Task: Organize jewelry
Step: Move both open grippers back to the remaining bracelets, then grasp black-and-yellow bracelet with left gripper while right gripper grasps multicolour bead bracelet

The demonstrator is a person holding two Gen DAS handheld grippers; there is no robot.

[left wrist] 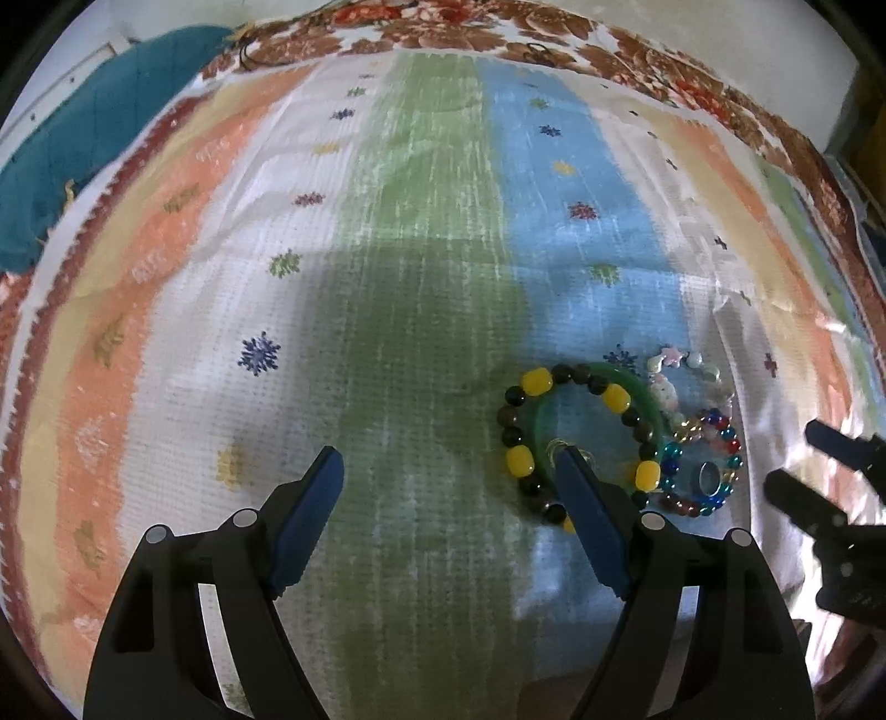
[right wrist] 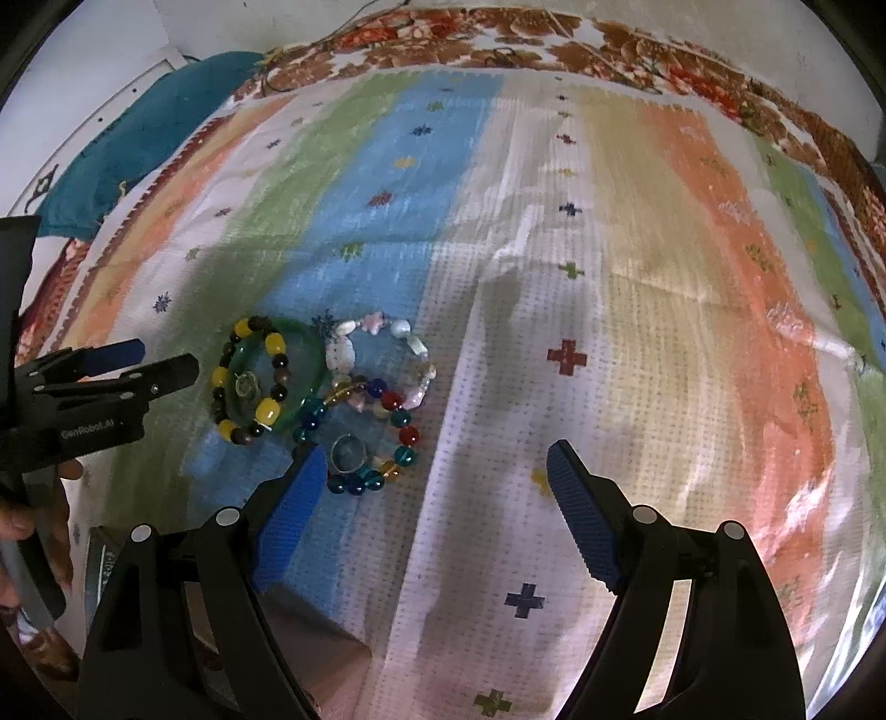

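A small heap of jewelry lies on a striped cloth [left wrist: 421, 232]. A bracelet of yellow and dark beads [left wrist: 576, 437] overlaps a green bangle [left wrist: 650, 401]. Beside them lie a bracelet of coloured glass beads [left wrist: 703, 471] with a silver ring [left wrist: 709, 477] inside it, and a pale shell bracelet [left wrist: 673, 376]. My left gripper [left wrist: 451, 471] is open above the cloth, its right finger over the yellow bracelet's near side. My right gripper [right wrist: 432, 465] is open too, its left finger beside the glass bead bracelet [right wrist: 365, 426], ring [right wrist: 348, 453], yellow bracelet [right wrist: 249, 382] and bangle [right wrist: 307, 360].
A floral bedcover [right wrist: 554, 39] lies under the cloth's far edge, with a teal cloth [left wrist: 72, 160] at the far left. In the right wrist view a hand [right wrist: 44, 526] holds the left gripper's handle, and a box corner [right wrist: 105, 559] shows below the cloth's near edge.
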